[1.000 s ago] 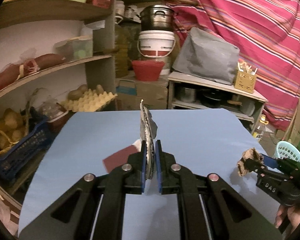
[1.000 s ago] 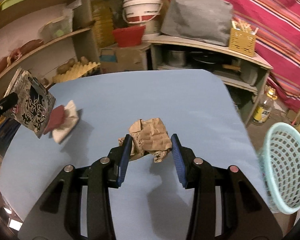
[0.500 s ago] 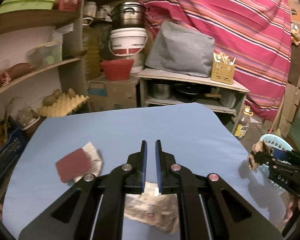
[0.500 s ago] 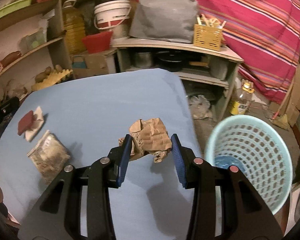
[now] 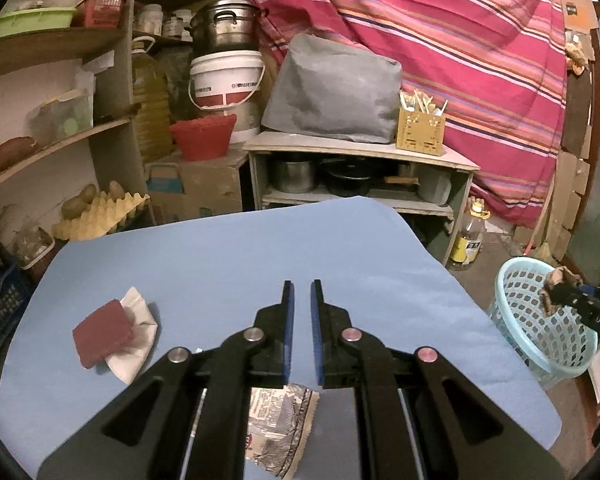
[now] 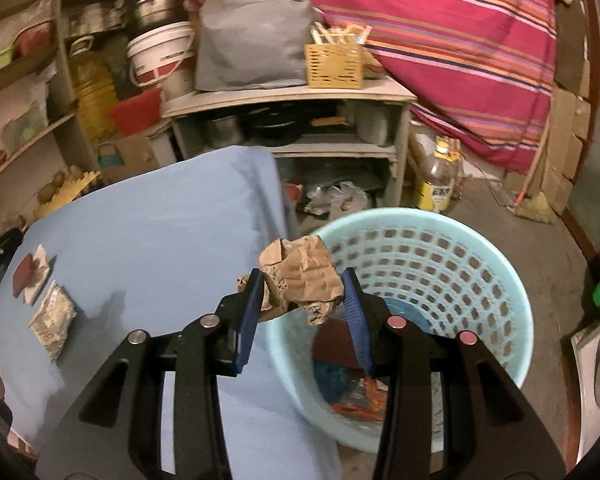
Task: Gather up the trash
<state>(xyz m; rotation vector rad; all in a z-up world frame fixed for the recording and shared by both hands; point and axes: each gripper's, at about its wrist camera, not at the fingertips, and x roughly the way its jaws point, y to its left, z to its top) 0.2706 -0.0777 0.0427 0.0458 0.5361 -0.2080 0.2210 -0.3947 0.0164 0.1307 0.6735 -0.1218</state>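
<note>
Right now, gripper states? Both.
Left gripper: shut, holding nothing.
Right gripper: shut on crumpled brown paper, above the basket.

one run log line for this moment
right gripper: shut on crumpled paper, above basket | left gripper: shut, empty

A low grey shelf unit (image 5: 360, 152) stands against a red striped cloth (image 5: 440, 32) hung as a wall. Left of the unit rise curved wooden shelves (image 5: 56, 136); right of it lies bare concrete floor (image 6: 540, 248) in dim, warm light.
</note>
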